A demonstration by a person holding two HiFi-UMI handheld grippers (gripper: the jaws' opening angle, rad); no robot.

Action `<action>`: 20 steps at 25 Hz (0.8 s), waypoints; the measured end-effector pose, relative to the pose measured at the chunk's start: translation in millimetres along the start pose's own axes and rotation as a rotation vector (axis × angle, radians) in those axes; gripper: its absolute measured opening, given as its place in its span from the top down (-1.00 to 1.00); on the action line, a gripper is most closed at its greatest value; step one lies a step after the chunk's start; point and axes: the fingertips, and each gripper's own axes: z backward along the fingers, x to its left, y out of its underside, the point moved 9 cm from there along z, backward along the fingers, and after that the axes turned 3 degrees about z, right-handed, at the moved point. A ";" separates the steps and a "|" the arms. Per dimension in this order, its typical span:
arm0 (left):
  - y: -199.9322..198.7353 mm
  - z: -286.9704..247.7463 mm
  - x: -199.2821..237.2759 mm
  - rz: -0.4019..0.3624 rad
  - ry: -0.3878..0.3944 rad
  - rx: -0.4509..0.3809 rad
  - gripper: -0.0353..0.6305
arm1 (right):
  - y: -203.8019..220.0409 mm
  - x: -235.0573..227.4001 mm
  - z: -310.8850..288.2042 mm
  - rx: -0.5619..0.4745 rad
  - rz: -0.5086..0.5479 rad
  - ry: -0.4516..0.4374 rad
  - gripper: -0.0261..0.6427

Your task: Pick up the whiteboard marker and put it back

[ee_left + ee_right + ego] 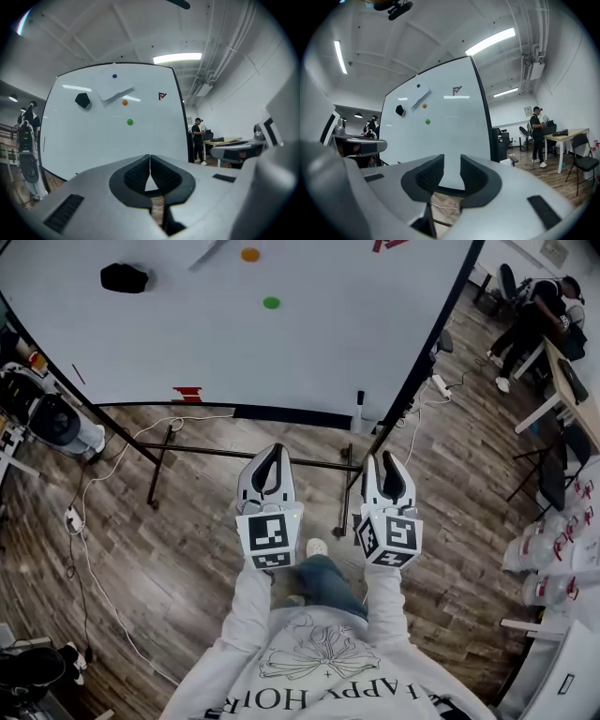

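Note:
The whiteboard (234,334) stands in front of me on a black frame. A small item with a dark cap and a white body, likely the whiteboard marker (358,407), rests at the board's lower edge near its right end. Both grippers hover level above the wood floor, short of the board. My left gripper (271,452) (150,161) is shut, its pads touching with nothing between them. My right gripper (385,459) (452,166) is open and empty; only the board shows through its gap. The marker lies ahead of the right gripper, apart from it.
On the board are a black eraser (125,277), an orange magnet (249,254), a green magnet (271,303) and a red item (187,393) at the lower edge. Stand legs (159,465) and a floor cable (89,521) lie ahead. A person (539,315) sits by a desk far right.

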 end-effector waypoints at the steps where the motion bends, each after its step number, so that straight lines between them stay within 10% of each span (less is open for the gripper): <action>1: -0.2 -11.8 -1.7 0.002 -0.006 0.002 0.88 | 0.1 -6.7 -12.7 0.004 -0.001 -0.006 0.65; 20: 17.0 -172.5 -2.0 0.025 -0.084 0.085 0.88 | 33.4 -75.7 -181.7 0.155 0.015 -0.086 0.60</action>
